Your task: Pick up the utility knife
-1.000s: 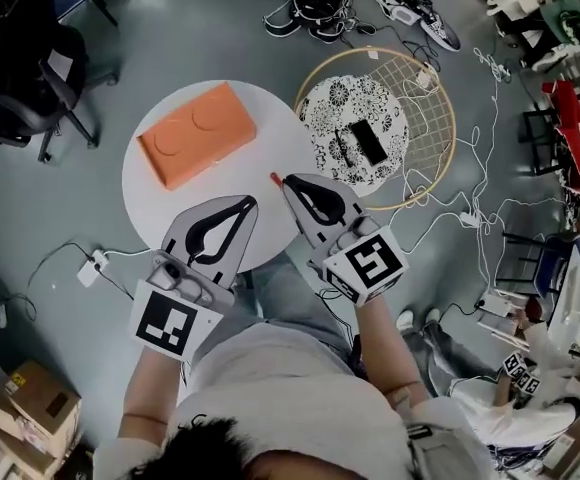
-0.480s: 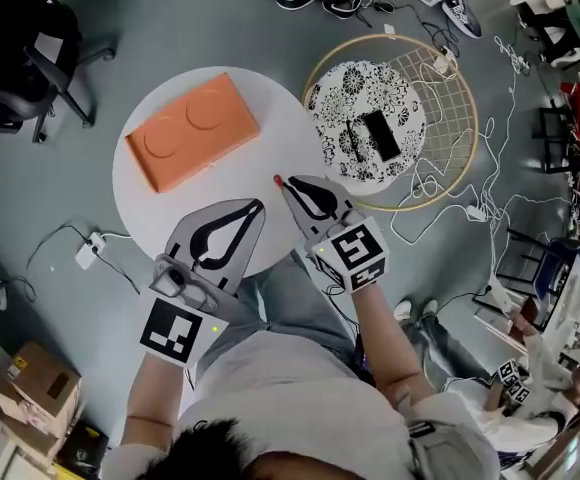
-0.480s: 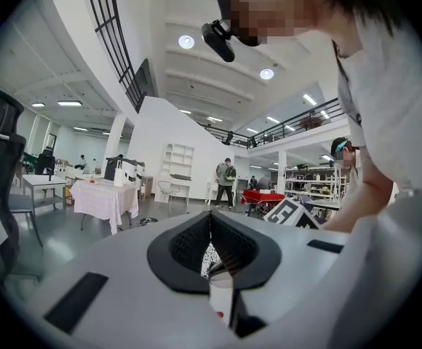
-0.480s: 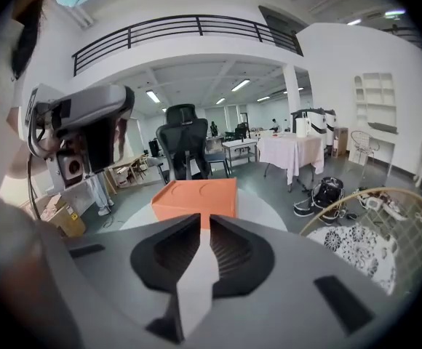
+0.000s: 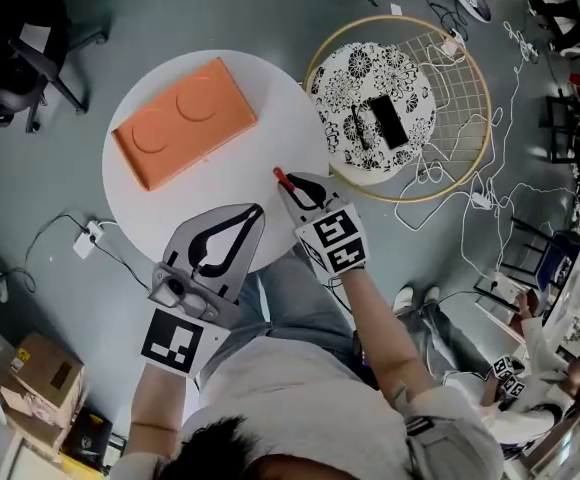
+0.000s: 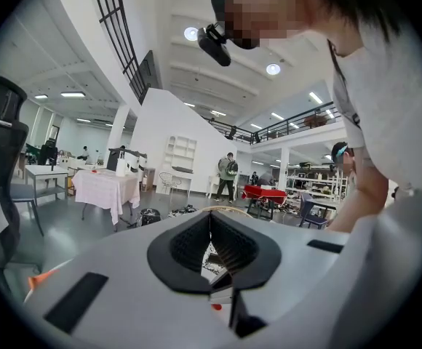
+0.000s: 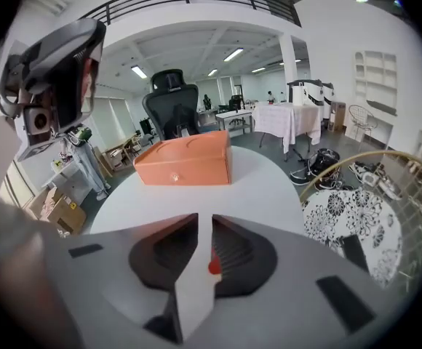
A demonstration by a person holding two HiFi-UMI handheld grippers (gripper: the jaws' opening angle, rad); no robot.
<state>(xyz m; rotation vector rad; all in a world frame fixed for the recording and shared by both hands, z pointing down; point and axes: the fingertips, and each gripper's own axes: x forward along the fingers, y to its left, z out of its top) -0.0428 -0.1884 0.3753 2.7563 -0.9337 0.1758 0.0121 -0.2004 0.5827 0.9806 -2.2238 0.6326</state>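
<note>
While my left gripper [image 5: 257, 209] hung over the near edge of the round white surface [image 5: 220, 173], its jaws were pressed tip to tip with nothing between them: idle, no part in this. Further back on that surface sat the orange box [image 5: 184, 121], well apart from the action.

Over to my right gripper [image 5: 285, 182], and that was where the business was. Its jaws were clamped on the utility knife [image 7: 190, 289], which ran lengthwise between the pads and back toward the camera, with just its red end poking past the tips. Whether it was clear of the surface, I couldn't tell from above.

My read was that it would handle light and stiff, a slim hard body with no give, so the pads couldn't sink in. Smooth flat sides like those looked apt to slide or twist if the squeeze went slack. The best hold, I judged, was across the flat faces around mid-body, well back from whichever end carries the blade, and that was roughly how I had it.

As for looks, it was a narrow, pale-grey, flat-sided body that tapered away from the camera, with a spot of red on its side and red at the tip. No blade was showing that I could make out.
</note>
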